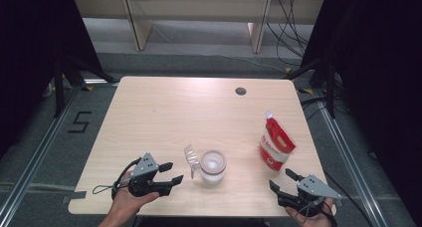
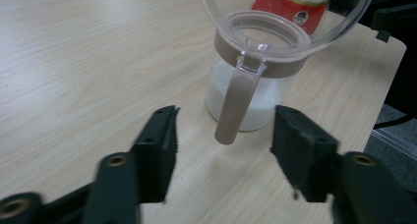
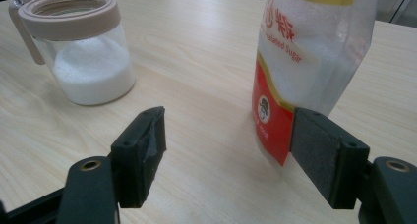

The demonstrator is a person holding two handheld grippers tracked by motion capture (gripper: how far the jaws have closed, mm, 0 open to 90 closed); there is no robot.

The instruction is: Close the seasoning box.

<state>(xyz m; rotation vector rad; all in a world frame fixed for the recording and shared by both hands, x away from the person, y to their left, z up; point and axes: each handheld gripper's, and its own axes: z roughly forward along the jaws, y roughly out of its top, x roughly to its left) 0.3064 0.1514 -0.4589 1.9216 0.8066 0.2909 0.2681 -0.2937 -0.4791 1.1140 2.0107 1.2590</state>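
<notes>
Two grippers rest low over the table [image 1: 164,112]: the left gripper [image 1: 172,172], jaws parted and empty, faces the sugar jar [image 1: 213,166]; the right gripper [image 1: 281,180], jaws apart, sits just short of the sugar bag [image 1: 275,145].

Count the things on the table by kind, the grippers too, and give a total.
Jars: 1
Sugar bags: 1
Grippers: 2, left and right
Total: 4

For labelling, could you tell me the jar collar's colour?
Taupe-brown jar collar, clearest in the right gripper view.
</notes>
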